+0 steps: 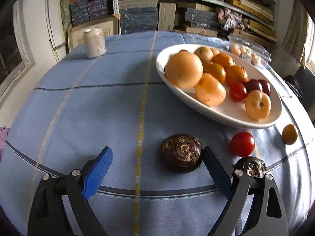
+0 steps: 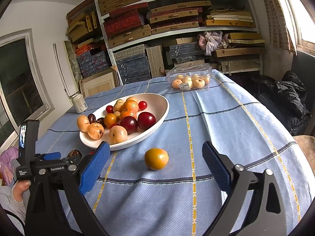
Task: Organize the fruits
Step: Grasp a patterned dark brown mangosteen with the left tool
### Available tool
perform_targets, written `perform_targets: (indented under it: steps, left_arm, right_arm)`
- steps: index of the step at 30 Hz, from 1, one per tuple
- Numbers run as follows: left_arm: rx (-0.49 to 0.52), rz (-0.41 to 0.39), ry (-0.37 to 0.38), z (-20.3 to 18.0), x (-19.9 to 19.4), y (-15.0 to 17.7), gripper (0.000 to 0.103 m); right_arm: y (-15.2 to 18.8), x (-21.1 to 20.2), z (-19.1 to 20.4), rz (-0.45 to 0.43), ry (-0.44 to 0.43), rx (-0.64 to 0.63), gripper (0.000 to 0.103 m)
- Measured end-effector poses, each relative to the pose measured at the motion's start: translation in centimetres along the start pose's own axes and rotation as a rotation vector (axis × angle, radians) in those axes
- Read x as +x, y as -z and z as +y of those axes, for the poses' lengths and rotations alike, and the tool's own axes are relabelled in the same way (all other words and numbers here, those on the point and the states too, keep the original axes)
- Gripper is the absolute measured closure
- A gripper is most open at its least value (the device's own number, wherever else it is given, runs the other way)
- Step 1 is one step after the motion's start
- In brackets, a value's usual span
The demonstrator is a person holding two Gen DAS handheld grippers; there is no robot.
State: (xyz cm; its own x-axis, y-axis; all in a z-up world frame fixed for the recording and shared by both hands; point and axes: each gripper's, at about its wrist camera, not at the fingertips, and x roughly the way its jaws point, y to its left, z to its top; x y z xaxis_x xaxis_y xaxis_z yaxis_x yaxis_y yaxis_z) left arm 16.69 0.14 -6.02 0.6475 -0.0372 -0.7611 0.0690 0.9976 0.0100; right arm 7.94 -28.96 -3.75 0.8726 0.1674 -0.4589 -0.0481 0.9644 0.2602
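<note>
Nearest the lens in the left wrist view, the left gripper (image 1: 157,165) stands with its blue pads spread wide and gripping nothing, low in the frame over the blue checked tablecloth (image 1: 82,118). The dark brown patterned fruit (image 1: 181,153) lies just ahead and right of centre, almost against the inner face of the right-hand pad and well apart from the left-hand one, so the coming move likely turns on sliding the tool rightward in the frame to centre it; the fruit's longer side runs across the gap. A second dark patterned fruit (image 1: 251,166) sits outside the right-hand finger and partly behind it, close enough to be nudged. Just beyond, a red tomato (image 1: 242,144) and a small yellow-orange fruit (image 1: 289,137) lie loose near the lower right. Further up and right, the white oval bowl (image 1: 261,122) holds the gathered fruit, oranges and red ones. A pale can (image 1: 94,42) stands at upper left, and a clear fruit box (image 1: 248,53) at upper right. In the right wrist view the right gripper (image 2: 155,166) is likewise wide apart and empty, with that yellow-orange fruit lying between its pads untouched, so each hand is nearest its own piece.
</note>
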Motion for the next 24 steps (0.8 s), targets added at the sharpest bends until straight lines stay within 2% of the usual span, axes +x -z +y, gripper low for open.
perform_targets:
  steps: [2,5,10,13,16,19,22,24]
  left_arm:
    - [0.008,-0.014,0.013,0.0,-0.3,0.0,0.030]
    - [0.014,0.010,0.059,0.0,0.1,-0.1,0.048]
    - [0.002,0.015,0.077,0.2,0.1,0.0,0.051]
    - [0.012,0.011,0.090,-0.1,0.1,0.1,0.059]
    - [0.010,0.007,0.093,0.0,0.0,0.1,0.059]
    - [0.002,-0.037,0.061,0.3,-1.0,0.2,0.059]
    - [0.012,-0.096,0.002,0.5,-2.4,0.3,0.059]
    - [-0.003,-0.118,0.000,0.8,-3.2,0.4,0.059]
  right_arm:
    - [0.0,0.0,0.0,0.002,-0.002,0.000,0.010]
    - [0.1,0.1,0.0,0.004,-0.003,0.000,0.010]
    - [0.2,0.1,0.1,0.010,-0.004,-0.001,0.010]
    - [0.3,0.5,0.2,0.023,-0.005,-0.008,0.010]
    - [0.5,0.7,0.2,0.031,-0.006,-0.013,0.010]
    - [0.5,0.9,0.2,0.047,-0.008,-0.015,0.010]
    - [1.0,1.9,0.6,0.112,-0.008,-0.043,0.010]
    - [1.4,3.1,1.0,0.178,0.004,-0.079,0.010]
